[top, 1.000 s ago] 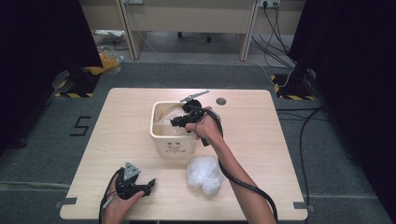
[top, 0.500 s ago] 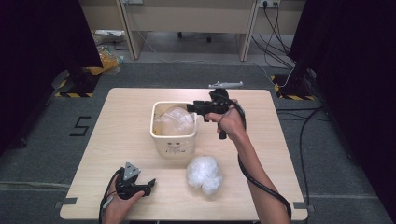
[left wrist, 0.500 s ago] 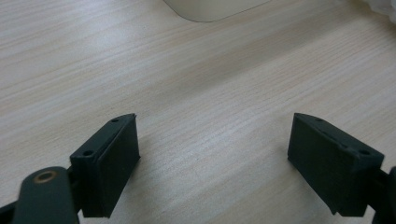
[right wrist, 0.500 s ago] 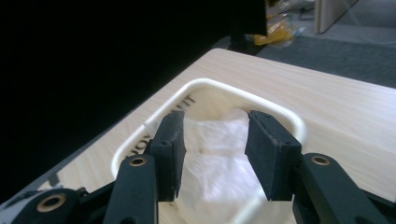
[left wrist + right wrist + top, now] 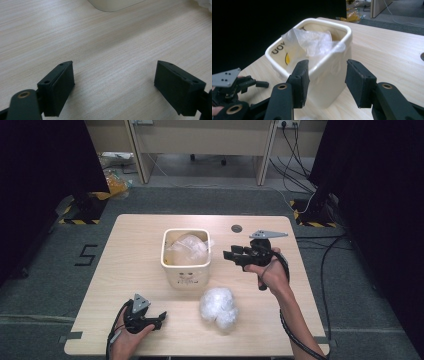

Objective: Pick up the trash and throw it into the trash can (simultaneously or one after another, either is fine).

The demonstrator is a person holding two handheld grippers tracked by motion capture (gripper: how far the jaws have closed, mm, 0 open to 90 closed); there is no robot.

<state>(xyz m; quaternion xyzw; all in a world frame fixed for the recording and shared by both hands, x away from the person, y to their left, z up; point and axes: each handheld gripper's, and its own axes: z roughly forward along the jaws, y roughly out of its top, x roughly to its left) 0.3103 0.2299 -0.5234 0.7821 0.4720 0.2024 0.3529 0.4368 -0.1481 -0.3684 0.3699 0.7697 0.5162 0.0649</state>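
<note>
A cream square bin (image 5: pixel 186 270) stands mid-table with a clear plastic bag (image 5: pixel 186 247) bunched inside and draped over its rim. In the right gripper view the bin (image 5: pixel 332 82) and the bag (image 5: pixel 312 42) are close ahead. My right gripper (image 5: pixel 231 255) hovers just right of the bin, pointing at it; its jaws (image 5: pixel 327 75) are open and empty. A crumpled ball of white plastic (image 5: pixel 219 306) lies on the table in front of the bin. My left gripper (image 5: pixel 159 317) rests at the near left edge, open wide (image 5: pixel 115 67) over bare wood.
A round cable hole (image 5: pixel 236 228) sits in the wooden table (image 5: pixel 130 245) behind the right gripper. The bin's base (image 5: pixel 112 3) lies just beyond the left jaws. Cables (image 5: pixel 325 260) run over the floor on the right.
My right gripper has drawn back from over the bin's right rim, moving right and then nearer. The left gripper, bin and plastic ball have stayed put.
</note>
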